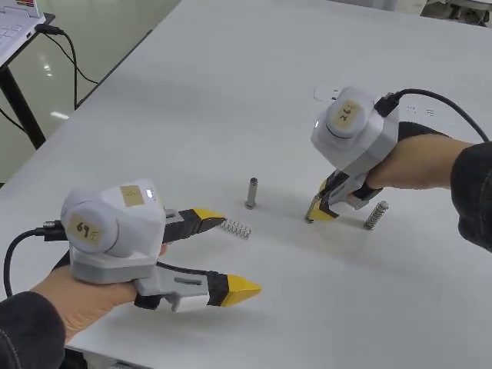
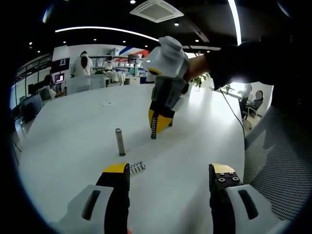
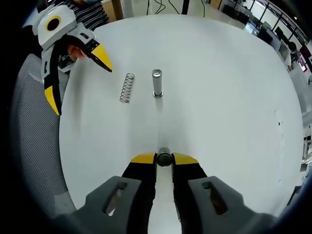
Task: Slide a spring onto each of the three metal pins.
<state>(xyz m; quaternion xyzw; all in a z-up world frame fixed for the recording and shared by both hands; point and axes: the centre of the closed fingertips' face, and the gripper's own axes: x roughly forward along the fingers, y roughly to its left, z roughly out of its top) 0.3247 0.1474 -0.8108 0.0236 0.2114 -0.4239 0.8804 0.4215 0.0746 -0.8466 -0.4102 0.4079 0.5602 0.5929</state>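
Right gripper view: right claw pinches a metal pin; left claw spread.

White table; laptop on stand, black cable hanging; mesh chair.

On the white flat table, 1 upright cylindrical metal pin stands mid-table. A coiled wire spring lies just before it, beside the left gripper. Right of that pin, the right gripper clamps a 2nd metal pin. A 2nd coiled spring lies just right of this gripper.

White table: springs, upright pin
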